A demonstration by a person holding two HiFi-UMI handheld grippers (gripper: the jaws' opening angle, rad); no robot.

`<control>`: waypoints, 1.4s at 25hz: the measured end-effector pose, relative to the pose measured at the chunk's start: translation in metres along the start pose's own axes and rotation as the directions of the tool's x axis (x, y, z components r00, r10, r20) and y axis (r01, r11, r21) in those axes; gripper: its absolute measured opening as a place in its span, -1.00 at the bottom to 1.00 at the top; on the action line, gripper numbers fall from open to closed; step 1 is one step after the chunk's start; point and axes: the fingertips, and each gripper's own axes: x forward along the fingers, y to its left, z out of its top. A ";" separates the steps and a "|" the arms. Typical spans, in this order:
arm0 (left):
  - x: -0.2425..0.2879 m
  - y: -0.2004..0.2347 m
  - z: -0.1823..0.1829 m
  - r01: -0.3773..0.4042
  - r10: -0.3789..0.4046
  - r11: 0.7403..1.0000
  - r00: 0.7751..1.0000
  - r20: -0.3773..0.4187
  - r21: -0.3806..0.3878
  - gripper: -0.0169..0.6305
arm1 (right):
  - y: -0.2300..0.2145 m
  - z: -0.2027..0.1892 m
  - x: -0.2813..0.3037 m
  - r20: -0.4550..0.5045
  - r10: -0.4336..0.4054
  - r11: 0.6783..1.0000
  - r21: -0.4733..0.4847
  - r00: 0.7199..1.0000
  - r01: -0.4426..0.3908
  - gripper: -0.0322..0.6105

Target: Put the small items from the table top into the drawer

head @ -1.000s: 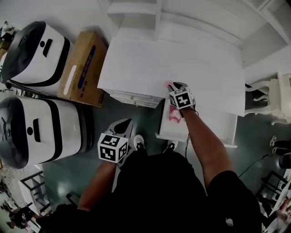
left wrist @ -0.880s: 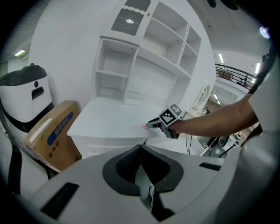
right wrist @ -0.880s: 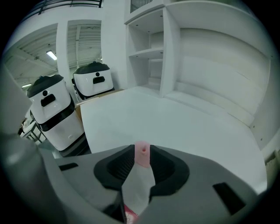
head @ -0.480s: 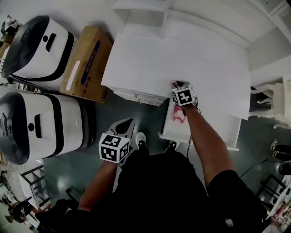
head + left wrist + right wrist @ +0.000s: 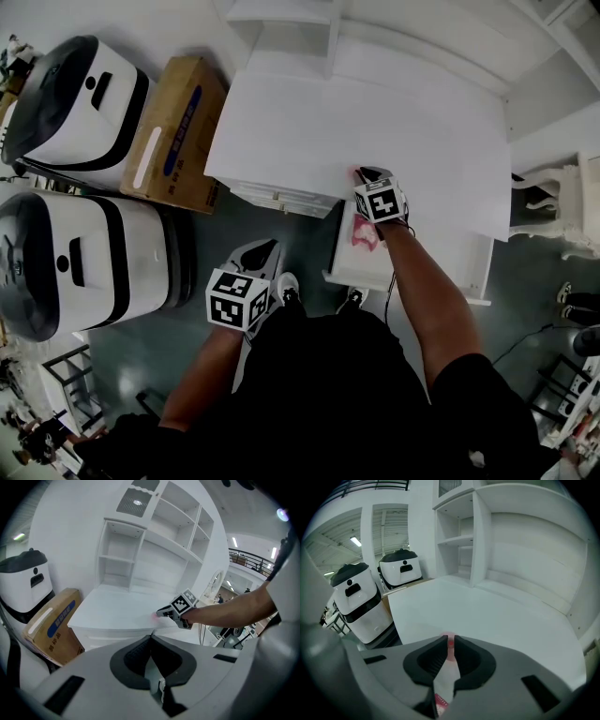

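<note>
A smooth white table top (image 5: pixel 375 122) spreads ahead of the right gripper (image 5: pixel 367 176), and well left of its fingers stand two rounded white-and-black machines (image 5: pixel 84 262) and a brown cardboard box (image 5: pixel 173 131). These fingers are clenched on a thin, soft pink packet (image 5: pixel 363 234) that hangs over the open white drawer (image 5: pixel 464 267) just beneath them. The left gripper (image 5: pixel 262 251), well apart, has its fingers pressed together on nothing.

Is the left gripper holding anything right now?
No: the left gripper has its black jaws closed together with nothing between them.
</note>
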 end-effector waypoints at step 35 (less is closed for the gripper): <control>0.016 -0.077 -0.004 0.032 -0.028 0.995 0.999 -0.040 0.091 -0.91 | 0.036 -0.266 -0.059 -0.448 0.243 0.961 -0.012 0.860 -0.278 -0.72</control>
